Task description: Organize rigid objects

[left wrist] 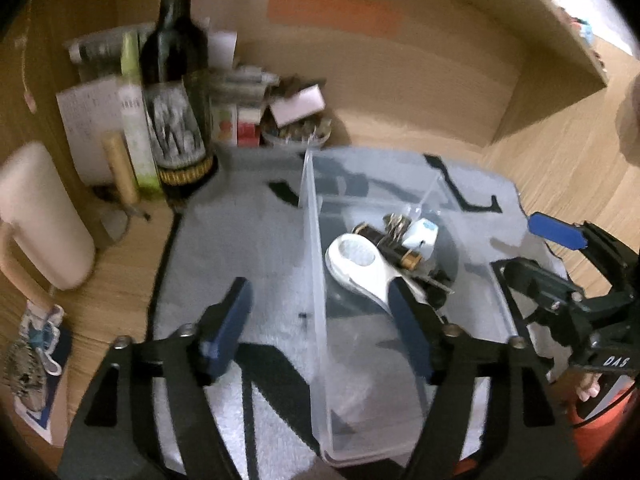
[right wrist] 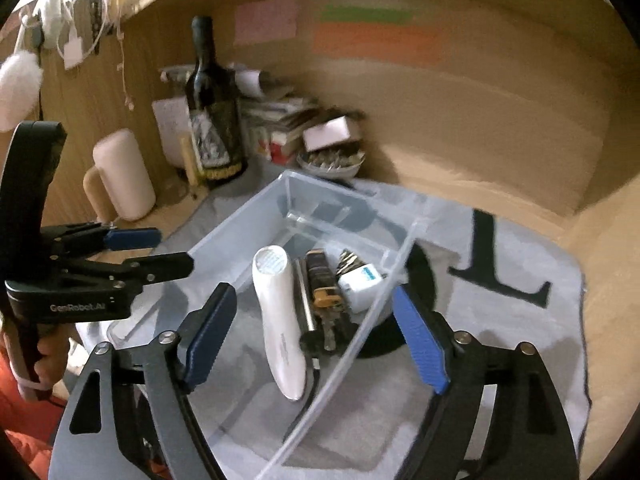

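Observation:
A clear plastic bin [left wrist: 316,264] [right wrist: 396,268] stands on a grey mat [left wrist: 240,248] [right wrist: 500,320]. In it lie a white handheld device [left wrist: 362,268] [right wrist: 278,316], a dark cylinder with a brass end [left wrist: 394,246] [right wrist: 322,284], a white and blue adapter [left wrist: 422,234] [right wrist: 362,282] and a bunch of keys [right wrist: 347,261]. My left gripper [left wrist: 320,328] is open and empty, straddling the bin's left wall. My right gripper [right wrist: 316,340] is open and empty, straddling the bin's right wall above the device. Each gripper also shows in the other's view, the right [left wrist: 560,240] and the left [right wrist: 152,248].
A dark wine bottle [left wrist: 176,92] [right wrist: 214,116] stands at the mat's far left corner, with papers, boxes and a bowl of small items [left wrist: 298,126] [right wrist: 332,158] beside it. A cream jug [left wrist: 36,216] [right wrist: 122,174] stands at the left. Wooden walls enclose the desk.

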Tool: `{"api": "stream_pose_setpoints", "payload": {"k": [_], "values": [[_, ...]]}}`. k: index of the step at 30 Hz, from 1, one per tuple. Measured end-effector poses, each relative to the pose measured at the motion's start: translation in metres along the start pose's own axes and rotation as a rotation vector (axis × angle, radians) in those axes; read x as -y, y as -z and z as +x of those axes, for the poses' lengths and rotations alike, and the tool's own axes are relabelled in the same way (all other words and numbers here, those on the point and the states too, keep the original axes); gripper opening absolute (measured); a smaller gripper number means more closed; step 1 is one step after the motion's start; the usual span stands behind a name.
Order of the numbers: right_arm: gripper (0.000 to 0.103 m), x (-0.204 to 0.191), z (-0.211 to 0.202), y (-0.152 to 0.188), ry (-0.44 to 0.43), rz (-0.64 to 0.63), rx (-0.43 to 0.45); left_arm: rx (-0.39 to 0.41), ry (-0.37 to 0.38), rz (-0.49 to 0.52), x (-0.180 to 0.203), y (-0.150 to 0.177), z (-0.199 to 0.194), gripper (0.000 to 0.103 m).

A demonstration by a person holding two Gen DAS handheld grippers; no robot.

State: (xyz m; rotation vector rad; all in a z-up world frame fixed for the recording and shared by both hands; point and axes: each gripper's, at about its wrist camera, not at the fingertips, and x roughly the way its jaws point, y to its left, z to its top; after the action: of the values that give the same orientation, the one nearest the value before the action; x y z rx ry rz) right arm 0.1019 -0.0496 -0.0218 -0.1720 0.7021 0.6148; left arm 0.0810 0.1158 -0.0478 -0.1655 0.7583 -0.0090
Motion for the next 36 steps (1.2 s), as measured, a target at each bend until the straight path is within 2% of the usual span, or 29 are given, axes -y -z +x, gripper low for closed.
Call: {"api": "stream_pose_setpoints", "payload": {"k": [3, 6, 8, 12, 15, 20, 25, 36], "values": [[0.085, 0.003, -0.024, 0.002, 0.014, 0.024, 0.072, 0.078, -0.02, 0.022, 0.011, 0.0, -0.022, 0.079], [0.092, 0.008, -0.047, 0.005, 0.03, 0.053, 0.134, 0.16, -0.005, 0.017, 0.02, 0.002, -0.043, 0.095], [0.1, 0.01, -0.058, 0.008, 0.052, 0.064, 0.167, 0.213, -0.005, 0.018, 0.028, 0.004, -0.056, 0.097], [0.103, 0.015, -0.081, 0.016, 0.092, 0.076, 0.23, 0.318, -0.04, 0.047, 0.047, 0.01, -0.08, 0.101], [0.103, 0.017, -0.095, 0.022, 0.124, 0.087, 0.274, 0.362, -0.031, 0.053, 0.059, 0.014, -0.093, 0.103], [0.103, 0.02, -0.117, 0.033, 0.152, 0.099, 0.324, 0.399, -0.014, 0.077, 0.078, 0.022, -0.104, 0.103], [0.103, 0.022, -0.129, 0.04, 0.14, 0.108, 0.345, 0.414, -0.007, 0.086, 0.088, 0.029, -0.108, 0.103], [0.103, 0.021, -0.131, 0.043, 0.134, 0.107, 0.349, 0.419, -0.006, 0.075, 0.09, 0.03, -0.11, 0.103]]}}
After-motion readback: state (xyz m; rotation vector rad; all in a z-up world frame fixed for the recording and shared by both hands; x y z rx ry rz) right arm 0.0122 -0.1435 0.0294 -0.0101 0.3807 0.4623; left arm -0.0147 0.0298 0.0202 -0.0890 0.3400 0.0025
